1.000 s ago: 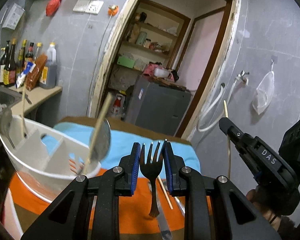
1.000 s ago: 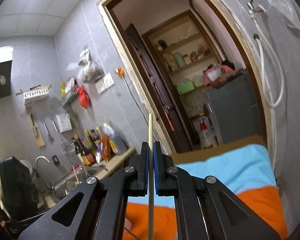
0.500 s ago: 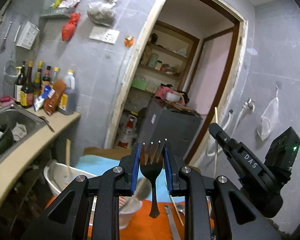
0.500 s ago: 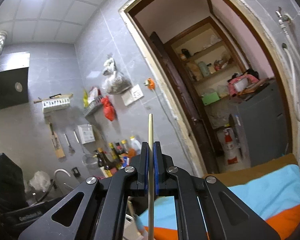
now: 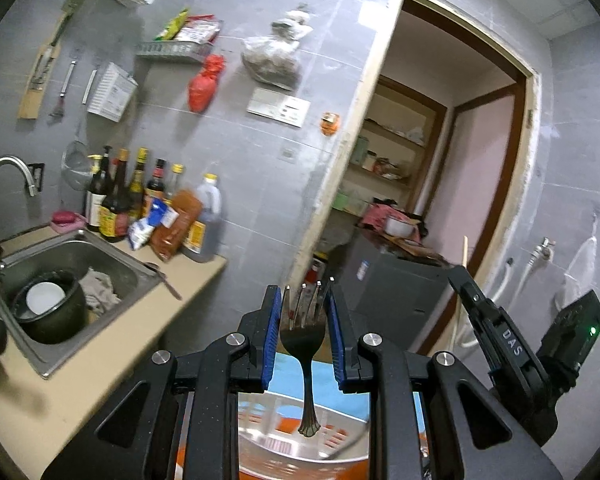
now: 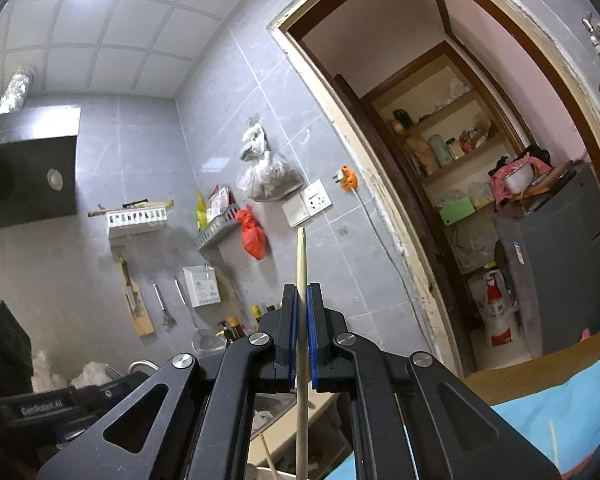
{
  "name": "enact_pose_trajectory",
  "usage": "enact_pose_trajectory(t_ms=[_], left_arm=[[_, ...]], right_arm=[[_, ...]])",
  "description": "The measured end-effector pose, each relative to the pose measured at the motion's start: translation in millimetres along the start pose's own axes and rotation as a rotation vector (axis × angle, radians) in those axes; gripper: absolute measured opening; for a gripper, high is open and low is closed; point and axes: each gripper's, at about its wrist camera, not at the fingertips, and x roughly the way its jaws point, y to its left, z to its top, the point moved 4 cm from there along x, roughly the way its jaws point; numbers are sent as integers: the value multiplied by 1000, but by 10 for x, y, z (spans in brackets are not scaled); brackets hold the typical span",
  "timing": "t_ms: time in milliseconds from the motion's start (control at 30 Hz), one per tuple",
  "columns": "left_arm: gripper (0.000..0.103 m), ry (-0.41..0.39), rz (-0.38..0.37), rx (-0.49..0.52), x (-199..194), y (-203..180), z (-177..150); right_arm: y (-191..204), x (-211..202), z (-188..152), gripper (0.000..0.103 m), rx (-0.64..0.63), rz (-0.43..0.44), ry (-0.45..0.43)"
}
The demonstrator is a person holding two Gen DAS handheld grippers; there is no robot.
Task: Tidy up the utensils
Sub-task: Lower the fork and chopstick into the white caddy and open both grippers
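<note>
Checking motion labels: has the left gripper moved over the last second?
Yes. The left gripper, holding the fork, rose: the white utensil caddy dropped below its fingers.

Sink (image 5: 100,258), bottles (image 5: 120,196), doorway (image 5: 452,160)

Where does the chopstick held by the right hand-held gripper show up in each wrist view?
Left wrist view: the chopstick is a thin pale stick at far right, poking up from the right hand-held gripper, beside the door frame.
Right wrist view: it stands upright at centre, pinched between the blue pads, its tip rising in front of the tiled wall.
Shared landmark: the red bag hanging on the wall.
</note>
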Motion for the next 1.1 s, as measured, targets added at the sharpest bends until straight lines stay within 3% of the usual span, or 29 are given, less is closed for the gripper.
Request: enact_pose_trajectory(t_ms=[167,533,1100], left_arm=[[19,-3,36,3,69,237,-41],[19,40,40,52,329,401,-395],[19,90,19,74,528,394,-633]], right_arm=[[134,106,-186,3,-55,-60,-26],[306,166,-758,3,-247,-225,-60],[444,91,-998,4,-422,-237,-84]])
